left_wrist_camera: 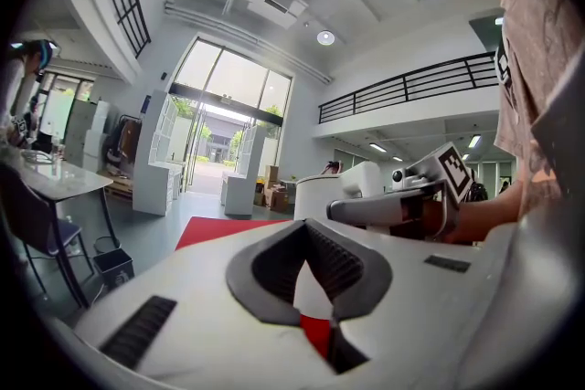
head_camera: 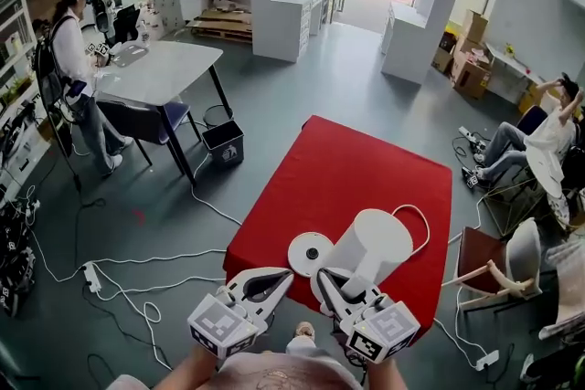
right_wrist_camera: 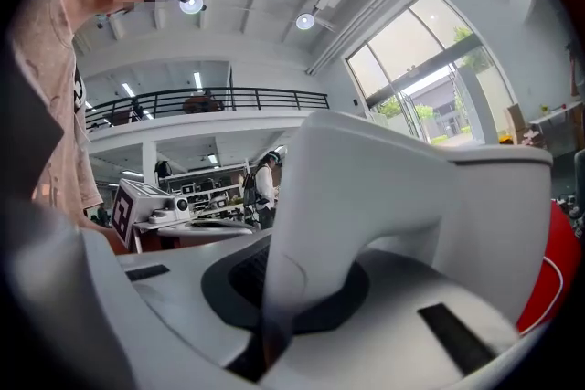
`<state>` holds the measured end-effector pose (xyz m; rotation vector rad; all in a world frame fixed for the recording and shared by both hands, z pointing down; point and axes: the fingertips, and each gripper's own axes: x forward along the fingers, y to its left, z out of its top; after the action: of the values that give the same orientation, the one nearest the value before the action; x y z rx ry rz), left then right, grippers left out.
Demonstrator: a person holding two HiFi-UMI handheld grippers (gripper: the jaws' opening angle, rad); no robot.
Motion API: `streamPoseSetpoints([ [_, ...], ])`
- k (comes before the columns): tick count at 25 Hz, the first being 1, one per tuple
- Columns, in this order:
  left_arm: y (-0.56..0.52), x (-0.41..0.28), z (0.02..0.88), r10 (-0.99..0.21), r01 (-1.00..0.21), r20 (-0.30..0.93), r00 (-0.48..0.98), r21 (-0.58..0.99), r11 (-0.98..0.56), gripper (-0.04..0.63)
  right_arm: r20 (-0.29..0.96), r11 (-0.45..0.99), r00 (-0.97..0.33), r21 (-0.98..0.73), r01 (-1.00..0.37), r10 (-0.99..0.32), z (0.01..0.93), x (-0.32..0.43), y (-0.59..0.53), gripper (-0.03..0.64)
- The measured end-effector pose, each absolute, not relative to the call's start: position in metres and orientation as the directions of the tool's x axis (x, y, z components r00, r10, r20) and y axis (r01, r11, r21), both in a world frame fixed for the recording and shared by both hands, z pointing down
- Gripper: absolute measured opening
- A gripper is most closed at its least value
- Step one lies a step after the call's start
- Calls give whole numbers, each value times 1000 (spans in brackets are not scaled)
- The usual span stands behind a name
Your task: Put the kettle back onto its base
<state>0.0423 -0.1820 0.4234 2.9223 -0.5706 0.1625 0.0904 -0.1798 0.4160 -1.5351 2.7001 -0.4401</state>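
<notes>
Now | kettle [head_camera: 370,244] handle clamped in right hand-held gripper [head_camera: 332,284]; beside base [head_camera: 310,253]

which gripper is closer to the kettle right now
Right. The right gripper is clamped on the handle of the kettle. The left gripper is empty, off to the kettle's left near the base, not touching the kettle.
</notes>
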Motion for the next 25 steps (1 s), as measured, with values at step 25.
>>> streamPoseSetpoints([
  [25, -237, 21, 437, -519, -539, 170, 838, 112, -835, -11, 125, 636, -674, -246, -732, -728, 463, 71, -281, 23],
])
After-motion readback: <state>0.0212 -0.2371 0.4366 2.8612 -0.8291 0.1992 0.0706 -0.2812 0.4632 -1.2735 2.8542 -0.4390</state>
